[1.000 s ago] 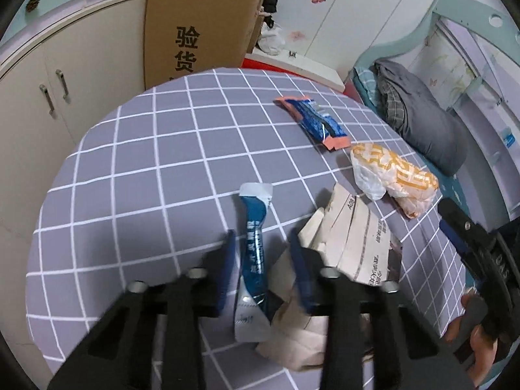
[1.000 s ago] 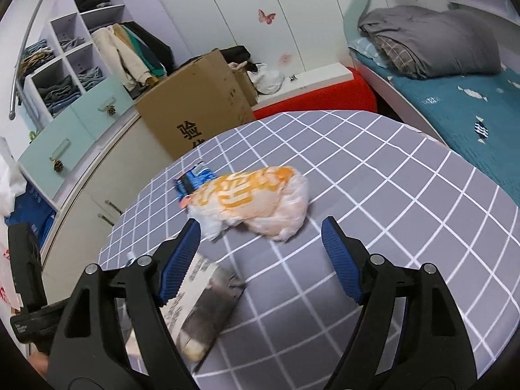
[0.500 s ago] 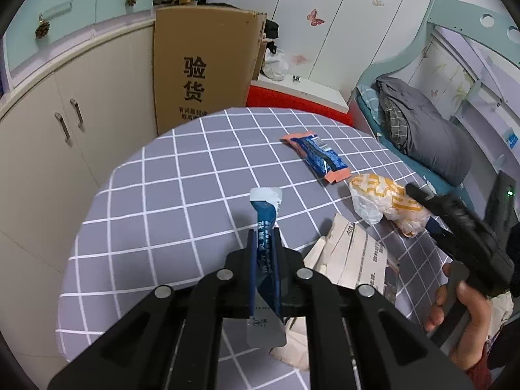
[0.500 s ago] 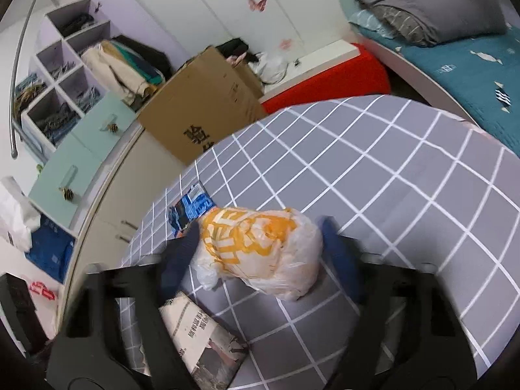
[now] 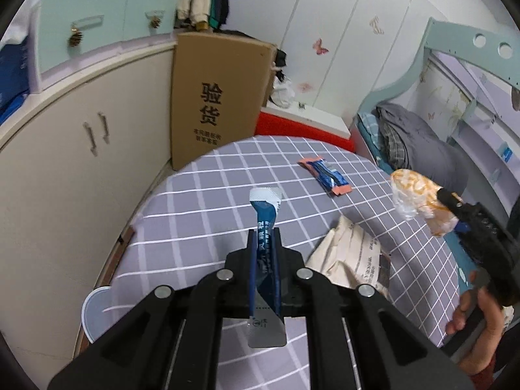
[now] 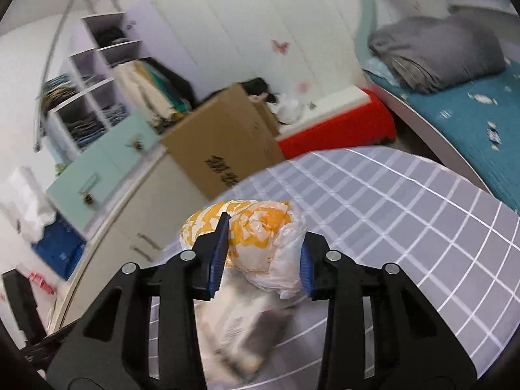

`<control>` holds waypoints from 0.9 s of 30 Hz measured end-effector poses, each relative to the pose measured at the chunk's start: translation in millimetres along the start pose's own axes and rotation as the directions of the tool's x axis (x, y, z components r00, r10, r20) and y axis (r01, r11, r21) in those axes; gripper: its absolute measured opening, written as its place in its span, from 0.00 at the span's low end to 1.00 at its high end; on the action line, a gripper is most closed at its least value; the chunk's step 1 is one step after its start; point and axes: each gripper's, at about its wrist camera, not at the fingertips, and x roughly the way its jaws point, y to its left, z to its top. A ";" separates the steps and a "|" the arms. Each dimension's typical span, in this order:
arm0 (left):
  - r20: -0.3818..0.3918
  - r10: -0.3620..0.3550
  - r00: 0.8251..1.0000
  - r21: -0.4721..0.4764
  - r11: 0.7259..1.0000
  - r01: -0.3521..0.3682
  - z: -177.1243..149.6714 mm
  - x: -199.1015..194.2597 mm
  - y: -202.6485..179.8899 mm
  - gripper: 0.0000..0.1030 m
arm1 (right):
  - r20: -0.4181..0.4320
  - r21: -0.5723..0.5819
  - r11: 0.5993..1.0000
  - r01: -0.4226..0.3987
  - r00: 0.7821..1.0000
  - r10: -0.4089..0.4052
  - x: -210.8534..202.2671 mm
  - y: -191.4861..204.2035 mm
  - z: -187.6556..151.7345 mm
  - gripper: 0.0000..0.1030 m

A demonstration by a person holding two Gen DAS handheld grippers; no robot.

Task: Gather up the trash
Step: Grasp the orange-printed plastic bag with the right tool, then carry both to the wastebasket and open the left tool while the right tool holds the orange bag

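Note:
My left gripper [image 5: 264,239] is shut on a narrow blue sachet wrapper [image 5: 265,209] and holds it up above the grey checked table [image 5: 195,217]. An orange-and-white plastic bag [image 6: 260,234] sits between the fingers of my right gripper [image 6: 263,255]. Its jaws are closing and both pads press into the bag. In the left wrist view the same bag [image 5: 411,191] hangs off the table at the right, held by the right gripper [image 5: 455,209] in a person's hand [image 5: 471,308].
A blue-and-orange snack wrapper [image 5: 326,175] lies at the far side of the table. A crumpled beige paper bag [image 5: 351,256] lies near the right edge. A cardboard box [image 5: 214,97], cabinets [image 5: 65,162] and a bed [image 5: 422,143] surround the table.
My left gripper shut on the blue sachet and lifted it off the table. The right gripper closed around the plastic bag and raised it off the cloth.

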 end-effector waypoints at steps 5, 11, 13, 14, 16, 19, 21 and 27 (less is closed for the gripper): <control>0.030 0.034 0.999 -0.062 0.998 -0.032 -14.9 -33.4 45.6 0.08 | -0.043 -0.131 0.984 -0.116 0.993 0.112 -5.9 81.5 -29.2 0.36; 0.041 0.131 0.991 -0.151 0.981 -0.124 -39.8 -73.3 120.7 0.08 | -0.191 -0.279 0.926 -0.255 0.960 0.207 21.2 191.9 -105.2 0.36; 0.035 0.157 0.987 -0.178 0.973 -0.148 -45.9 -82.0 143.0 0.08 | -0.225 -0.303 0.911 -0.280 0.950 0.217 29.5 214.9 -124.0 0.36; 0.027 0.173 0.985 -0.201 0.966 -0.164 -51.0 -87.4 159.2 0.08 | -0.249 -0.314 0.902 -0.297 0.942 0.224 34.8 229.1 -137.1 0.36; 0.017 0.194 0.981 -0.230 0.955 -0.185 -59.8 -94.2 182.7 0.08 | -0.281 -0.333 0.887 -0.319 0.932 0.230 43.0 250.3 -156.9 0.36; -0.017 0.231 0.973 -0.276 0.934 -0.227 -77.3 -99.2 221.6 0.08 | -0.322 -0.367 0.864 -0.344 0.919 0.229 55.1 281.0 -186.8 0.36; -0.042 0.244 0.969 -0.299 0.922 -0.246 -85.0 -98.3 241.2 0.08 | -0.350 -0.386 0.851 -0.355 0.910 0.221 64.8 299.3 -206.3 0.36; -0.093 0.243 0.966 -0.336 0.905 -0.260 -97.1 -84.8 281.1 0.08 | -0.373 -0.426 0.833 -0.353 0.907 0.195 80.1 325.6 -237.7 0.37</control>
